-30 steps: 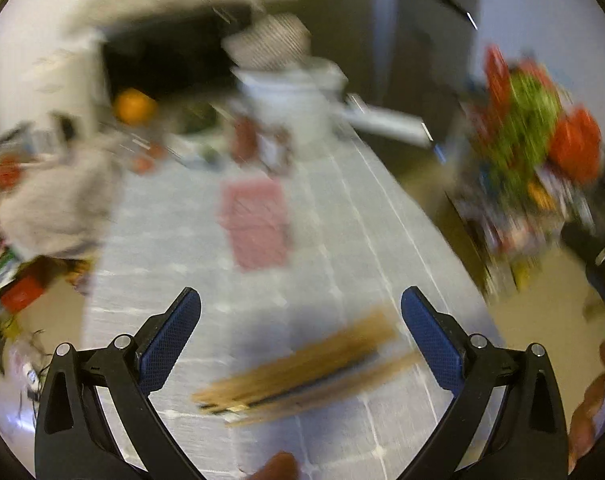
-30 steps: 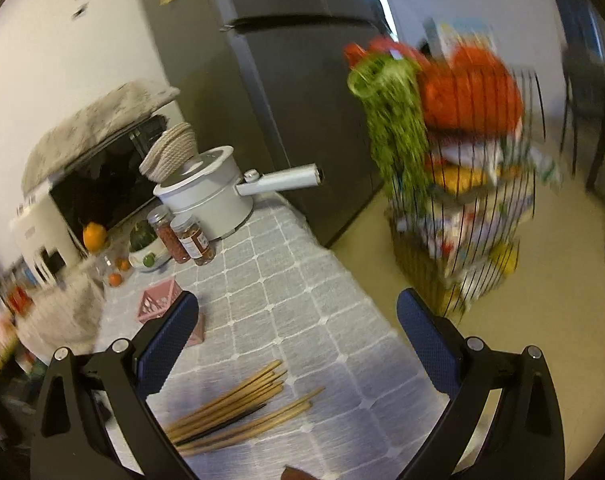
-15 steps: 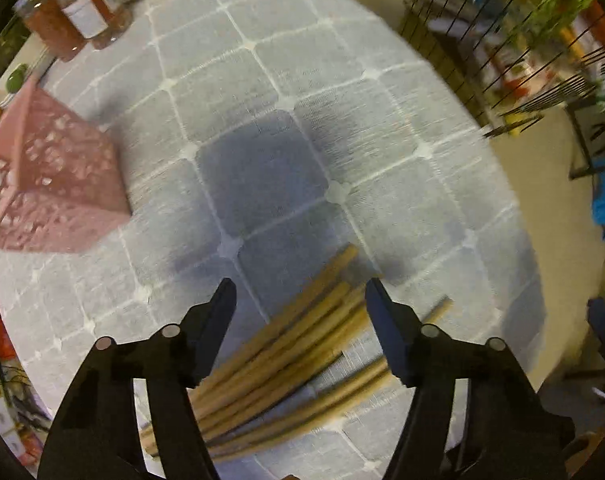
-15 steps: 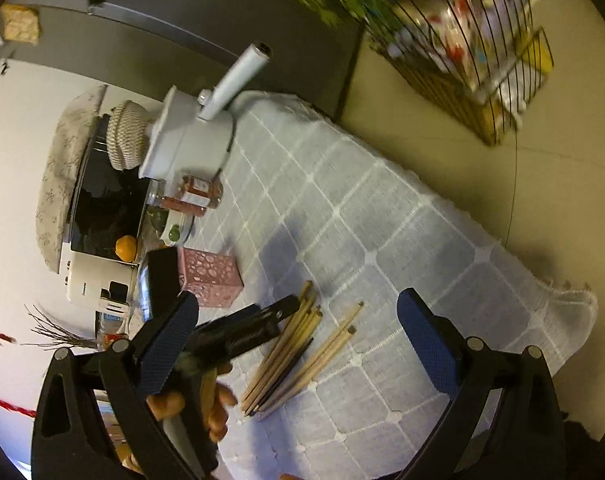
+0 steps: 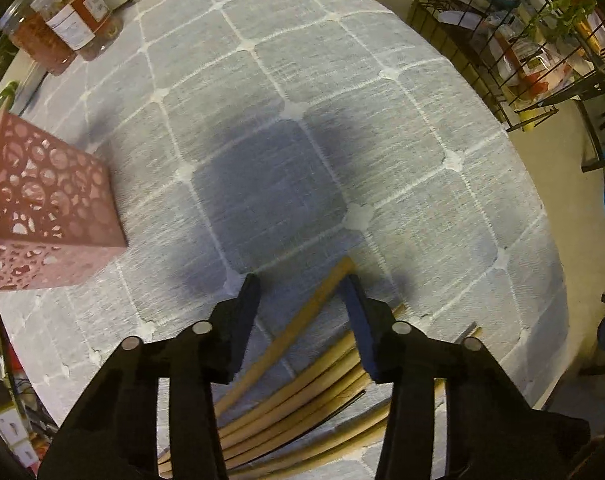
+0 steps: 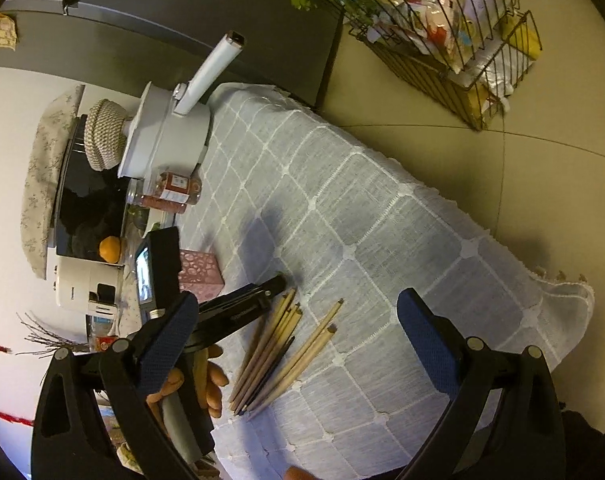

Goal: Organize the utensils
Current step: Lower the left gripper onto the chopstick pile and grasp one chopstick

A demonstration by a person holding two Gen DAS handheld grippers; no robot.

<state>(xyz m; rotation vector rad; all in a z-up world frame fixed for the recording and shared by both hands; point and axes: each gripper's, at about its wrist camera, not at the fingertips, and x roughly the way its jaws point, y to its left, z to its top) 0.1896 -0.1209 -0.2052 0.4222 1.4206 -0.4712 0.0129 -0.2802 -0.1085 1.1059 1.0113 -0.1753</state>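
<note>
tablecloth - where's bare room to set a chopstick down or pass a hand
The widest free patch of tablecloth runs from the chopsticks out to the fringed edge and back toward the white pot. A smaller bare strip lies between the pink holder and the left claw. It is crowded along the jars and round the chopstick pile.

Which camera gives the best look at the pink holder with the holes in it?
The left wrist view: the pink holder fills the left edge, its cut-out pattern clear, though cropped. In the right wrist view it is small, partly hidden behind the left gripper's body.
</note>
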